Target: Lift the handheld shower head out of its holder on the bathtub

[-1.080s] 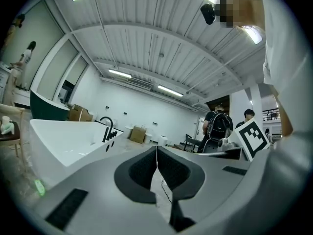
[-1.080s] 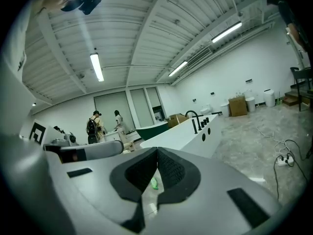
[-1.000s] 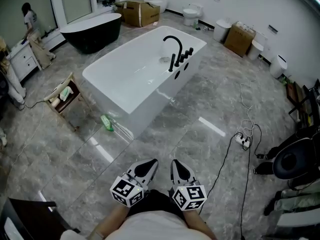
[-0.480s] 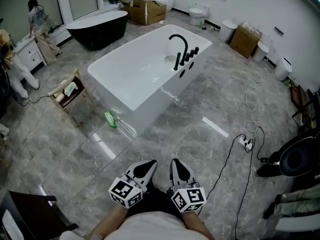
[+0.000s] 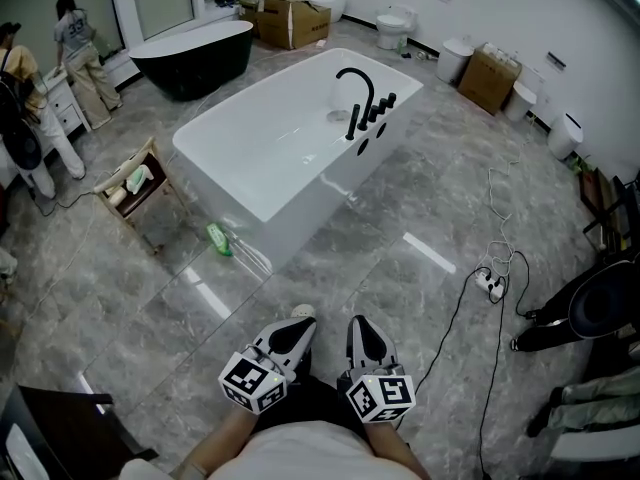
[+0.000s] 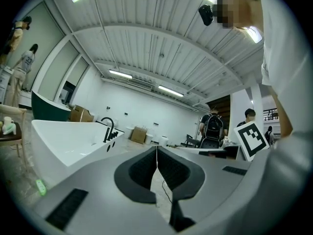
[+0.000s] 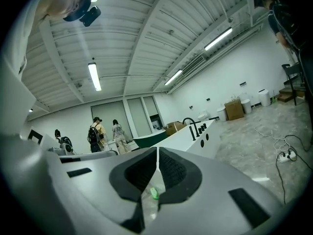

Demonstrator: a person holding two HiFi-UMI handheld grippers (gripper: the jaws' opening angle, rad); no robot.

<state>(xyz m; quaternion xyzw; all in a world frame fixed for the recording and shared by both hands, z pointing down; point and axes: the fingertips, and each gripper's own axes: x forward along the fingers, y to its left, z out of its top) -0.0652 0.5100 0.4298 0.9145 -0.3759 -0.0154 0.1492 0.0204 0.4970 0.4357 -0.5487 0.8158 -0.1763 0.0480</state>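
While the bathtub (image 5: 320,198) stays untouched, a second person (image 5: 30,118) appears.

Bright ceiling striplights, fisheye-warped edges

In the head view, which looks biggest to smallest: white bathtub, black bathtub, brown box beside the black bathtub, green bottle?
1. white bathtub
2. black bathtub
3. brown box
4. green bottle
The black bathtub and box are farther away, so they look smaller.
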